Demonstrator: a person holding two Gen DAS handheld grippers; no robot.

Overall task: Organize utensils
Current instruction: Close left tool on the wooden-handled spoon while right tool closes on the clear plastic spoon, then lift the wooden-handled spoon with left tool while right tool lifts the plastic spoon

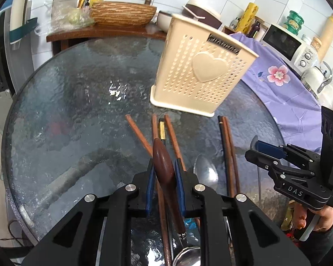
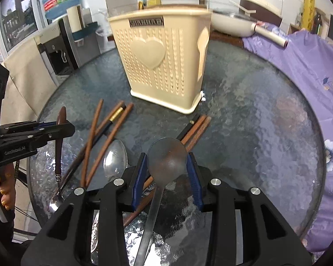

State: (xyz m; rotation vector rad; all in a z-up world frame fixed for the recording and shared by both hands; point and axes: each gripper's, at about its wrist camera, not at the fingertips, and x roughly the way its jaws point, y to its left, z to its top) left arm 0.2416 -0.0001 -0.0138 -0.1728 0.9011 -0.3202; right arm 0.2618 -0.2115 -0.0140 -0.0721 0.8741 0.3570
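Left claw [image 1: 165, 175] grips a wooden-handled spoon [image 1: 164, 166], right claw [image 2: 167, 173] a steel spoon [image 2: 166, 157], above scattered chopsticks [image 2: 93, 141] before the holder [image 2: 164, 66].

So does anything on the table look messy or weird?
Yes. The chopsticks lie crisscrossed in a loose heap on the glass table instead of standing in the cream utensil holder. A metal spoon lies among them. Nothing looks spilled or broken.
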